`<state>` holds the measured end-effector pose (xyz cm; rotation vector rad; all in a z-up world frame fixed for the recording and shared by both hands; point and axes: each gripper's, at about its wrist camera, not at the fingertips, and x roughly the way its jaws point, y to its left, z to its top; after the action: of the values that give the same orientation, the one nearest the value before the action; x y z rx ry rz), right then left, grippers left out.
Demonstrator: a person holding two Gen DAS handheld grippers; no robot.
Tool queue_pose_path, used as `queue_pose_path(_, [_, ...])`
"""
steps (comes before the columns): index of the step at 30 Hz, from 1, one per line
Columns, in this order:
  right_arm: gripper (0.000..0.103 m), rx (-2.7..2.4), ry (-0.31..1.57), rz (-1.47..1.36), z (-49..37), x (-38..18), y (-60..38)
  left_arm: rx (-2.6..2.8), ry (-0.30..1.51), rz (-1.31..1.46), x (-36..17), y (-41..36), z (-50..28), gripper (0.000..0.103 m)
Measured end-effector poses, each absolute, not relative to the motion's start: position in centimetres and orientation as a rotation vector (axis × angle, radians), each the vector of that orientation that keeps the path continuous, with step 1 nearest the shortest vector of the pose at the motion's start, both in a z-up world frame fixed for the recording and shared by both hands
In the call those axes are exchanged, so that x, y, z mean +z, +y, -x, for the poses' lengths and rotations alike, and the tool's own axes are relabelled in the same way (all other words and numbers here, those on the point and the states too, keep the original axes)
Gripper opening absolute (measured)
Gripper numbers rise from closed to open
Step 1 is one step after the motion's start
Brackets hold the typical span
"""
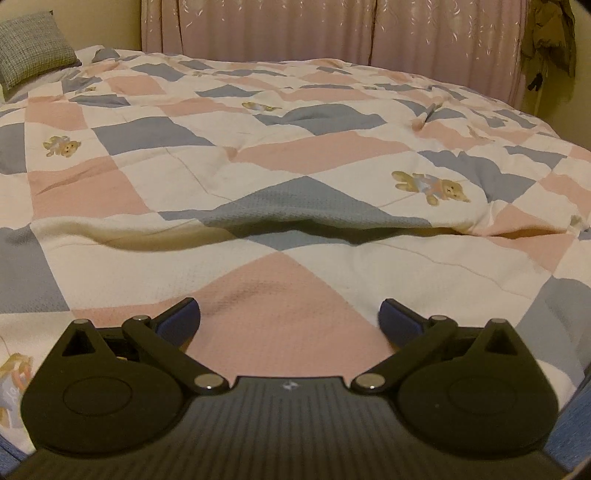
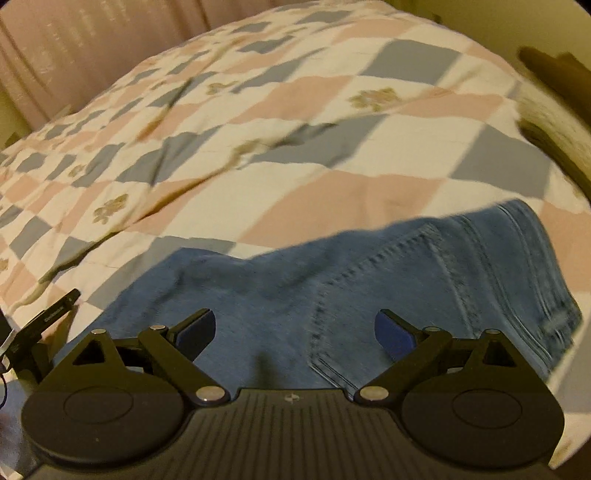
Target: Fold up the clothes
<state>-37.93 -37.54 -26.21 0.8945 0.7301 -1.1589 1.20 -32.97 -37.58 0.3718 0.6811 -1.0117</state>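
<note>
A pair of blue jeans (image 2: 369,266) lies on the bed in the right wrist view, a back pocket with stitching showing to the right. My right gripper (image 2: 294,332) is open and empty, just above the denim. My left gripper (image 1: 289,317) is open and empty over a pink diamond of the quilt (image 1: 258,177). A sliver of blue cloth (image 1: 569,424), probably the jeans, shows at the lower right edge of the left wrist view. The right wrist view is blurred by motion.
The quilt (image 2: 258,122) is checkered pink, grey-blue and white with teddy bears, and has a deep fold (image 1: 288,229) across it. A grey pillow (image 1: 33,51) lies at the far left. Pink curtains (image 1: 332,33) hang behind the bed. A black device (image 2: 40,325) sits at the left.
</note>
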Motion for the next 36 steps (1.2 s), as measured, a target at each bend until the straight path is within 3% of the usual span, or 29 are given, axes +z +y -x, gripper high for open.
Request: queue_pose_path(36, [0.096, -1.125, 0.78, -0.819, 34.5, -28.0, -37.3, -1.019, 0.68, -0.376, -37.4, -32.6, -1.7, 0.103])
